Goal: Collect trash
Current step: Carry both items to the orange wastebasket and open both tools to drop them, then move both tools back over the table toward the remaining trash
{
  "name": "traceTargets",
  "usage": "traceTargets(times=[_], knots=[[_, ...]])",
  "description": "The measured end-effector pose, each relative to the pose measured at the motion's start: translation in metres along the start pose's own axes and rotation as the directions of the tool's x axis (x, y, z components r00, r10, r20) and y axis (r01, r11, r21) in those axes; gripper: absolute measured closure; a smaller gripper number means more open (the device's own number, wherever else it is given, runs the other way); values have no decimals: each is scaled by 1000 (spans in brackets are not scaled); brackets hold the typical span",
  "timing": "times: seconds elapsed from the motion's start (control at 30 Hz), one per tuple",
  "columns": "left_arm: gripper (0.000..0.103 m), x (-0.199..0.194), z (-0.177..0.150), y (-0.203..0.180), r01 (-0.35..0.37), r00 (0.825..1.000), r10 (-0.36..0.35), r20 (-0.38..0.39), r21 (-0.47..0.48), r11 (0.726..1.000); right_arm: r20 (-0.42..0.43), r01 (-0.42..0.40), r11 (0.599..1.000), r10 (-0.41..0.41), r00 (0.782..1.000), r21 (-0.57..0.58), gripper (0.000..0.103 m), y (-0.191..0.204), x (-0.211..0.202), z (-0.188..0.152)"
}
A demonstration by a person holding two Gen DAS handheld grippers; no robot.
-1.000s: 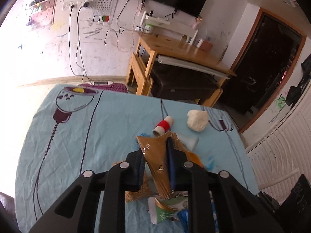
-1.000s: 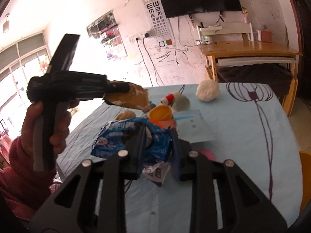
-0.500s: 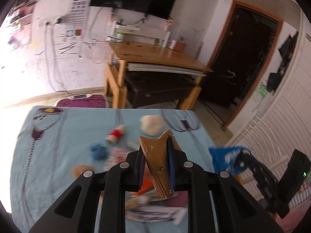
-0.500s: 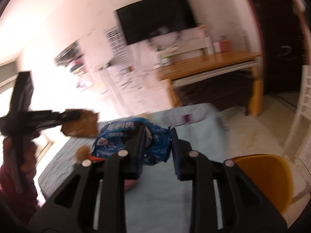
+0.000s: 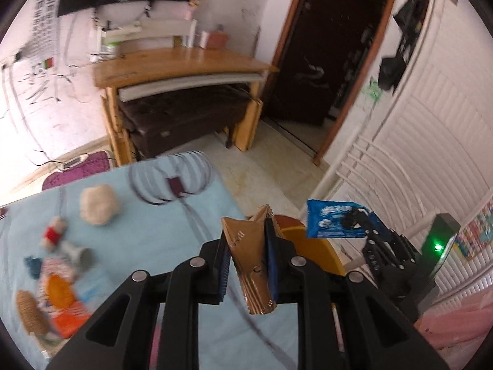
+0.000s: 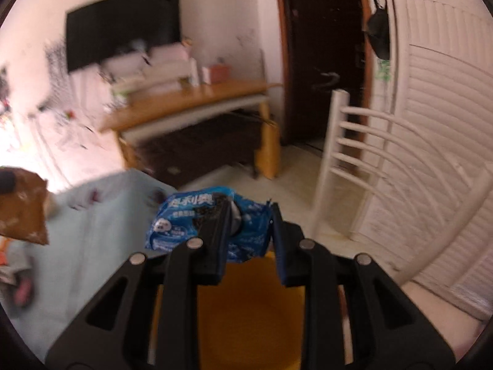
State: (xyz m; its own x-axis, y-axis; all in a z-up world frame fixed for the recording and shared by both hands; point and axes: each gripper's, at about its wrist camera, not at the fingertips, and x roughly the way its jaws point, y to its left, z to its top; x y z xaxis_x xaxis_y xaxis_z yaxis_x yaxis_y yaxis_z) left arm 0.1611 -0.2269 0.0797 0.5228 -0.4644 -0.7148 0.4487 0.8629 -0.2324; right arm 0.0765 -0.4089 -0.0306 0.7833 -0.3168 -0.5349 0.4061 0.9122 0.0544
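A table with a light blue cloth [image 5: 148, 215] fills the left. Just past its right edge stands a yellow bin [image 6: 246, 302]. Above the bin, the right gripper [image 6: 249, 231] clamps a blue snack wrapper [image 6: 191, 219]; the left gripper [image 5: 246, 259] pinches a gold wrapper [image 5: 246, 243].

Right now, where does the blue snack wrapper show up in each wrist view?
Left wrist view: the blue snack wrapper hangs at right of centre, clamped in the right gripper, past the table edge.
Right wrist view: the same wrapper sits at centre, between that gripper's fingers, above the orange bin.
Shared landmark: the wooden desk beside the dark doorway.
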Motion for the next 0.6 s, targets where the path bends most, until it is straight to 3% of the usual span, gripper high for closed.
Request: traceTargets(times=[0.17,0.33,0.47,0.57,0.6], knots=[[88,50,-3,-33,1,997,2,-79,29,1000,-94,62,997,-66,993,-51,79,-3,29,-8],[88,92,-10,-60,-14,990,23,-142,64,998,-166,24,999,-29,986,-35,73,-12,47,-11],[88,111,-15,-70,-23,986,34,-163,73,997,-161,21,1000,-21,987,-4,70,-22,46,-9],[84,122,-20,-72,-6,978,19,-207,60,998,-138,7,999,-2,990,42,59,-31,38,-3],[74,124,-20,-73,-1,977,14,-215,60,998,-132,7,999,-1,991,49,59,-32,36,-2]])
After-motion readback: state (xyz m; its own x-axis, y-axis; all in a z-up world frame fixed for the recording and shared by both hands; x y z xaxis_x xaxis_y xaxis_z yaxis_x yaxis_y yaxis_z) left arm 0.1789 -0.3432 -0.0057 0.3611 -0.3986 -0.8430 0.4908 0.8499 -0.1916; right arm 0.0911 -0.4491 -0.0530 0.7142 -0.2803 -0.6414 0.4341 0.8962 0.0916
